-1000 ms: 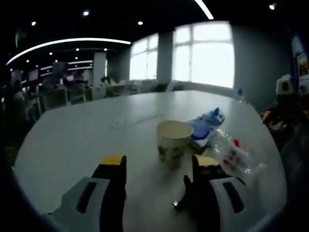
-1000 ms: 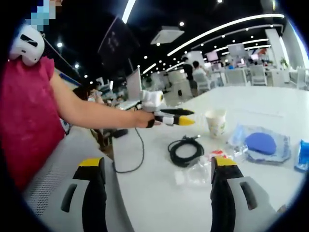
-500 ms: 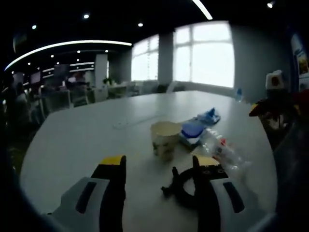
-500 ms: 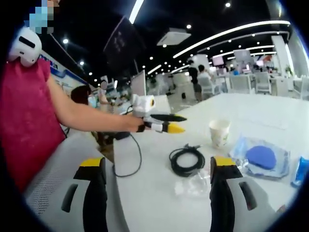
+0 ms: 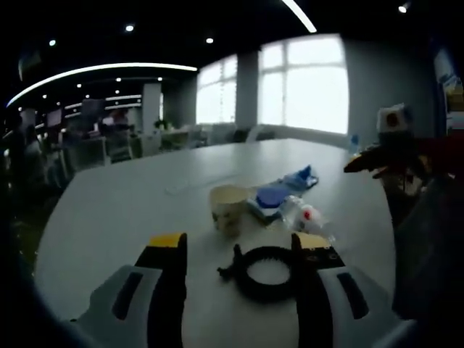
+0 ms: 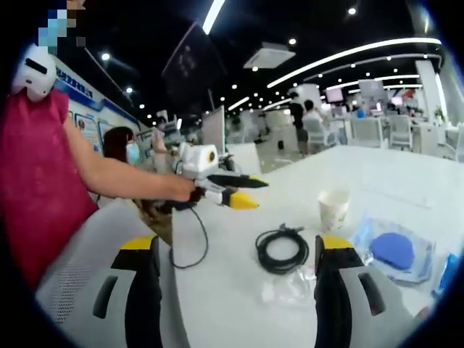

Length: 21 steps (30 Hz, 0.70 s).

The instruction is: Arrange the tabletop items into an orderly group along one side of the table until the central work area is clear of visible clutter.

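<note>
On the white table (image 5: 116,203) a black coiled cable (image 5: 264,272) lies between the wide-apart jaws of my left gripper (image 5: 238,243), which is open and holds nothing. Beyond the cable stand a paper cup (image 5: 228,206), a blue pouch (image 5: 272,196) and a crumpled clear bottle (image 5: 308,217). In the right gripper view my right gripper (image 6: 235,246) is open and empty, hanging over the table's near edge. Ahead of it lie the cable (image 6: 281,250), the cup (image 6: 333,209), the clear bottle (image 6: 297,290) and the blue pouch (image 6: 395,250). A hand holds the left gripper (image 6: 259,194) above the table.
A person in a red top (image 6: 43,167) stands at the table's left side. A thin black wire (image 6: 192,243) trails from the left gripper over the table edge. A white chair back (image 6: 80,268) is close by. The right gripper (image 5: 362,163) shows dimly at the right.
The left gripper has drawn back from the cup, and the coiled cable now lies between its jaws. In the right gripper view it has moved left, away from the cup.
</note>
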### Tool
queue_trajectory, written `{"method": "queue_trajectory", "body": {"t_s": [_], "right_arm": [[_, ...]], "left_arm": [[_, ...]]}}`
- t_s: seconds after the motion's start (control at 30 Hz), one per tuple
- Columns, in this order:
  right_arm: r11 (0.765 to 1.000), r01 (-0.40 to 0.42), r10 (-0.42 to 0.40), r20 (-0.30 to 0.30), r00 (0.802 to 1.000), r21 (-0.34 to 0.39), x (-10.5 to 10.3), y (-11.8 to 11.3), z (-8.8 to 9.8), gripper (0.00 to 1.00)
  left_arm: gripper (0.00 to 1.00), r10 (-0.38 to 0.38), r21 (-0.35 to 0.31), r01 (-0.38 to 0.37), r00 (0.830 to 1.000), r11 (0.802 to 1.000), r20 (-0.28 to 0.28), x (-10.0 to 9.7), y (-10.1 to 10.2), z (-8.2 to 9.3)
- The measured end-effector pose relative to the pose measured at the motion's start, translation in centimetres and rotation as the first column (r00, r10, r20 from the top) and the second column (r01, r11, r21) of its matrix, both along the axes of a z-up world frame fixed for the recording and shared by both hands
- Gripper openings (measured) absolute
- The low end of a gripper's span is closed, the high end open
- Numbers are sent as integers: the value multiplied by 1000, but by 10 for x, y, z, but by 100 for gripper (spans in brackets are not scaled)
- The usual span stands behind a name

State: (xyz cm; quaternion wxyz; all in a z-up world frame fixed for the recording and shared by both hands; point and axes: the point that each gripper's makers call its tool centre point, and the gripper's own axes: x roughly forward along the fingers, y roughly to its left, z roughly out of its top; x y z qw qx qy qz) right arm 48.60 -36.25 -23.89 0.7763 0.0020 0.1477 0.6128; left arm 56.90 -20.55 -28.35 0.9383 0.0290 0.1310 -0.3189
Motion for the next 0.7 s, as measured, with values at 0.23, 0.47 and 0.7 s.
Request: {"method": "queue_trajectory", "body": {"t_s": [0.23, 0.47, 0.7], "right_arm": [[1000, -10, 10, 11, 1000, -8, 11, 10, 3, 86], [999, -10, 10, 8, 1000, -42, 24, 24, -3, 82], [998, 2, -3, -6, 1000, -63, 36, 34, -10, 78]], "left_arm": [[57, -10, 4, 10, 1000, 1000, -15, -20, -5, -4], [61, 12, -12, -13, 996, 1000, -84, -35, -4, -13], [63, 14, -18, -16, 995, 1000, -100, -41, -5, -16]]}}
